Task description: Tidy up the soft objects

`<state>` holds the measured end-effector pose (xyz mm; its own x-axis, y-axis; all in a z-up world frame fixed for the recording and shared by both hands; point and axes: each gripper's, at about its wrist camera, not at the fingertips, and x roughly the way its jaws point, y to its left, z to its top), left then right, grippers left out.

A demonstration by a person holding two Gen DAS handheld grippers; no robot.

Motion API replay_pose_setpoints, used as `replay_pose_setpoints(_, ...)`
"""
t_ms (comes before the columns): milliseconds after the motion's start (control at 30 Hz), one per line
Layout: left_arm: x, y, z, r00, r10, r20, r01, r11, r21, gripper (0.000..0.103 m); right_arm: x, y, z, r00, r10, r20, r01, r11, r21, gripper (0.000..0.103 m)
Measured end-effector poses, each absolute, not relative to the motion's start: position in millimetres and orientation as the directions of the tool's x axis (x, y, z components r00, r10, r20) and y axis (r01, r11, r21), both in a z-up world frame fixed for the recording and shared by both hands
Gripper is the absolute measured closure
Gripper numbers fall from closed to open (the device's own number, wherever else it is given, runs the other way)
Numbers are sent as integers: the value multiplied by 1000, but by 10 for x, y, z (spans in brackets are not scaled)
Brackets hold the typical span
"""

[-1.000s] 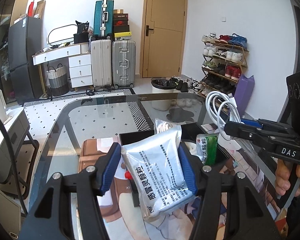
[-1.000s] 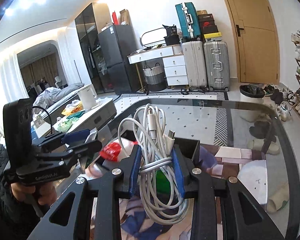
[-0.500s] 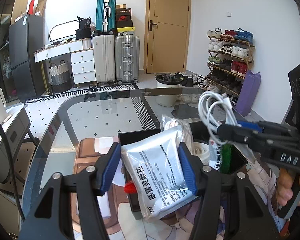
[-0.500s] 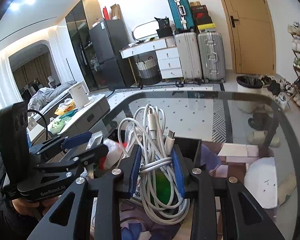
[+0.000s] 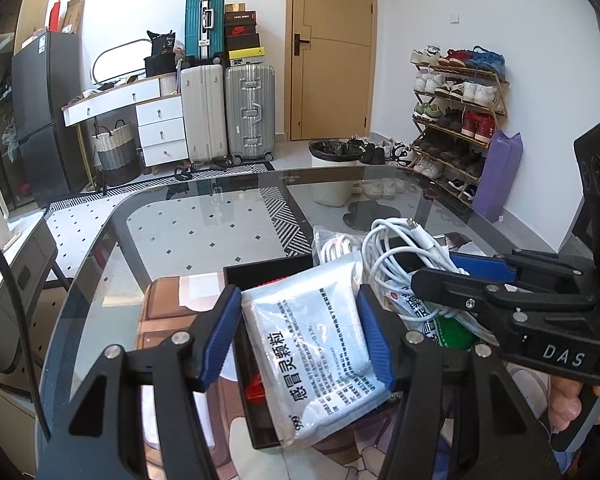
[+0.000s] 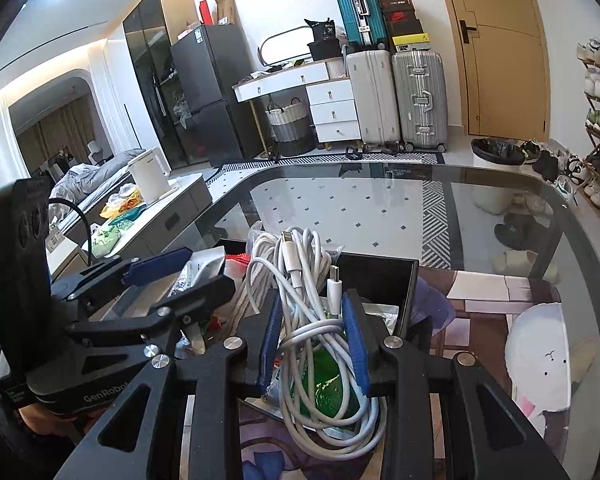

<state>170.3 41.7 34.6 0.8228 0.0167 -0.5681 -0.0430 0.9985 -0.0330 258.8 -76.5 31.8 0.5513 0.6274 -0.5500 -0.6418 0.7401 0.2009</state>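
The white cable bundle [image 6: 316,320] is gripped by the right tool [image 6: 314,344], whose blue pads are closed on its middle, in the lower centre of the right wrist view. Its long axis runs away from the tool, the plugs pointing up toward the top of the frame. The black box [image 6: 408,280] lies directly below and ahead of it, so a short lowering is probably what is needed. In the left wrist view, the silver medicine sachet [image 5: 312,344] is clamped between the half-closed pads of the left tool [image 5: 300,340], over the left part of the same box, on the glass bench [image 5: 204,232].
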Motion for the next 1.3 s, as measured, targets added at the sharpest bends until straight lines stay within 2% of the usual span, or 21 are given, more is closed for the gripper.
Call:
replay_pose_setpoints(433, 1773, 386, 284, 812, 17, -583, -29, 1000, -11, 45, 2673, -683, 278, 556, 615, -559, -648, 742, 173, 72)
replay_pose_setpoints(533, 1766, 378, 287, 811, 19, -584, -30, 1000, -9, 44, 2630, -706, 337, 577, 617, -536, -659, 739, 142, 71)
replay_pose_setpoints(600, 1752, 369, 300, 815, 16, -579, -27, 1000, -10, 43, 2584, -759, 377, 596, 607, -526, -652, 748, 124, 60)
replay_pose_setpoints(767, 1657, 357, 353, 823, 17, -568, -19, 1000, 2, 29, 2487, -986, 511, 625, 609, -489, -647, 754, 112, 53)
replay_pose_setpoints(833, 1589, 337, 391, 828, 9, -561, -6, 1000, 6, 23, 2444, -1086, 532, 632, 604, -486, -645, 757, 102, 45)
replay_pose_setpoints(900, 1519, 338, 432, 834, 1, -552, 0, 1000, 2, 23, 2353, -1168, 536, 646, 600, -472, -645, 760, 83, 31)
replay_pose_setpoints(933, 1485, 339, 448, 834, 1, -551, -2, 1000, -1, 22, 2309, -1196, 533, 648, 603, -466, -649, 757, 78, 28)
replay_pose_setpoints(1000, 1409, 360, 480, 837, 5, -547, -12, 1000, -10, 15, 2213, -1240, 523, 644, 612, -460, -660, 748, 71, 16)
replay_pose_setpoints(1133, 1193, 404, 535, 856, 4, -517, -27, 999, -37, 1, 2018, -1297, 484, 645, 611, -459, -669, 742, 48, 8)
replay_pose_setpoints(1200, 1084, 425, 550, 867, 13, -498, -40, 998, -43, 0, 1961, -1343, 455, 636, 621, -458, -674, 736, 64, 2)
replay_pose_setpoints(1300, 946, 451, 524, 873, 8, -488, -44, 997, -63, 0, 1872, -1388, 394, 632, 629, -453, -678, 732, 71, 1)
